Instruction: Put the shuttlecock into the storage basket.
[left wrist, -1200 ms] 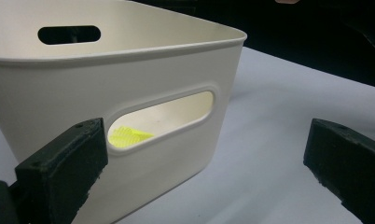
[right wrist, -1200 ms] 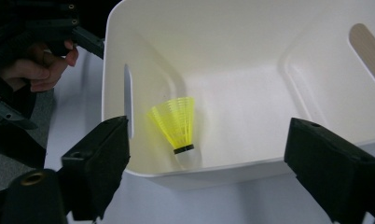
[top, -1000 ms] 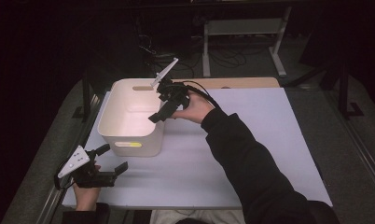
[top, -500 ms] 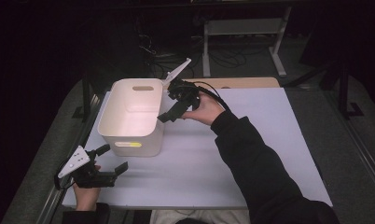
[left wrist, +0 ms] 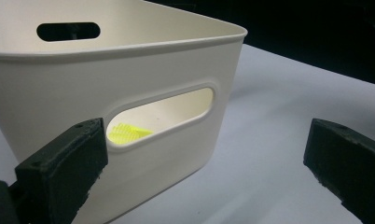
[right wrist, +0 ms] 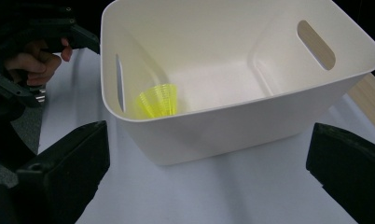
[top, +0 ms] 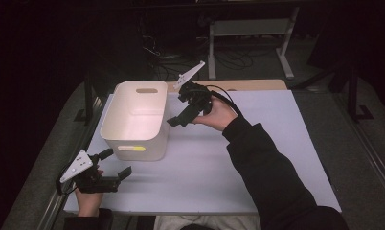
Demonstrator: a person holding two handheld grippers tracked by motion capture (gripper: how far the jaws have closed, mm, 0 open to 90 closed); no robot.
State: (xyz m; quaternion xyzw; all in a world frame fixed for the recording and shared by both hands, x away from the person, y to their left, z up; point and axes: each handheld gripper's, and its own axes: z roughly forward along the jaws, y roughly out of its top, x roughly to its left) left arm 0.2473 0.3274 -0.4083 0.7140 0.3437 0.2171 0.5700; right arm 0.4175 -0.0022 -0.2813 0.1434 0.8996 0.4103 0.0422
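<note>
While tilted binward, right gripper (top: 181, 115) gapes empty.

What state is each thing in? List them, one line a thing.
White bin: upright on the table, open at the top.
Yellow shuttlecock: lying inside the bin, by the wall with the near handle slot.
Left gripper: open, holding nothing, near the bin's front.
Right gripper: open, holding nothing, beside the bin.
Table: white top bears the bin.

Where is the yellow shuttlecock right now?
The yellow shuttlecock lies inside the white bin, on its floor by the handle slot nearest the left gripper; the left gripper view shows it through that slot.
</note>
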